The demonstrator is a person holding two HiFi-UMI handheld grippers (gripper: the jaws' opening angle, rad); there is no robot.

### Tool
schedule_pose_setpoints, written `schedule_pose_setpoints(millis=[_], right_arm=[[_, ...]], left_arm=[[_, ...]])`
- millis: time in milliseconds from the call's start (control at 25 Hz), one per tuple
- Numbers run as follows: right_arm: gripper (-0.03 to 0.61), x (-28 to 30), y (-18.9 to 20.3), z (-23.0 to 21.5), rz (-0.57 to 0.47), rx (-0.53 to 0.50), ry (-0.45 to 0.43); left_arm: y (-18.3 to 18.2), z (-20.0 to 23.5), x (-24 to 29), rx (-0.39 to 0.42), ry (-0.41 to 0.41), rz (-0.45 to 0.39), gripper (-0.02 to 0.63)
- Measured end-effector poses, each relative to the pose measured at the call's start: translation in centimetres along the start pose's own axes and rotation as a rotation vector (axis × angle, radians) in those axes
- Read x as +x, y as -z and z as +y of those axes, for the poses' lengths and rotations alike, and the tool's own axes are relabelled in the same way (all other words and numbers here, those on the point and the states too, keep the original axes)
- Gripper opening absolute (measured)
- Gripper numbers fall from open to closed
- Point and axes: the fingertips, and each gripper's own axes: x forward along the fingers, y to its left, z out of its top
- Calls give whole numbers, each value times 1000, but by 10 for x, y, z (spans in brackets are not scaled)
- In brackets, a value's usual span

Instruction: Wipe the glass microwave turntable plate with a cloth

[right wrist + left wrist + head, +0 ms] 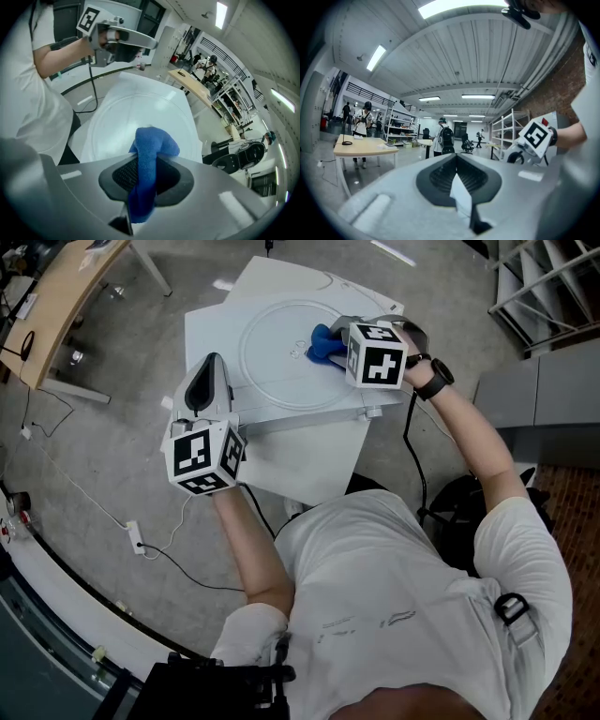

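Note:
The round glass turntable plate point(281, 357) lies flat on a white table point(309, 460). My right gripper point(345, 345) is over the plate's right side, shut on a blue cloth point(324, 343) that rests against the glass. In the right gripper view the cloth point(151, 146) bulges out of the gripper point(147, 161) above the plate point(131, 117). My left gripper point(208, 381) hangs by the table's left edge, off the plate, shut and holding nothing. Its own view point(457, 161) looks out level across the room, with the right gripper point(530, 139) at its right.
A wooden desk point(56, 306) stands far left. A power strip with cables point(137, 536) lies on the floor. Metal shelving point(544, 282) is at top right, a black chair point(459, 507) beside me. Several people point(443, 138) stand far off among desks and racks.

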Motion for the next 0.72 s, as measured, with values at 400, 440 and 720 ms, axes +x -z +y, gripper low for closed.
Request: schedule_pose_setpoints(millis=[400,440,720], right_arm=[[74,18,-60,-7,-129,-7,8],[74,22,-58,-18,-126,16,29],[74,13,-12,-37,-53,112,97]], left_arm=[[-1,5,6,-13,-9,4,3],[0,6,6,-14,-11,7,3],[9,3,7,-9,0,32,3]])
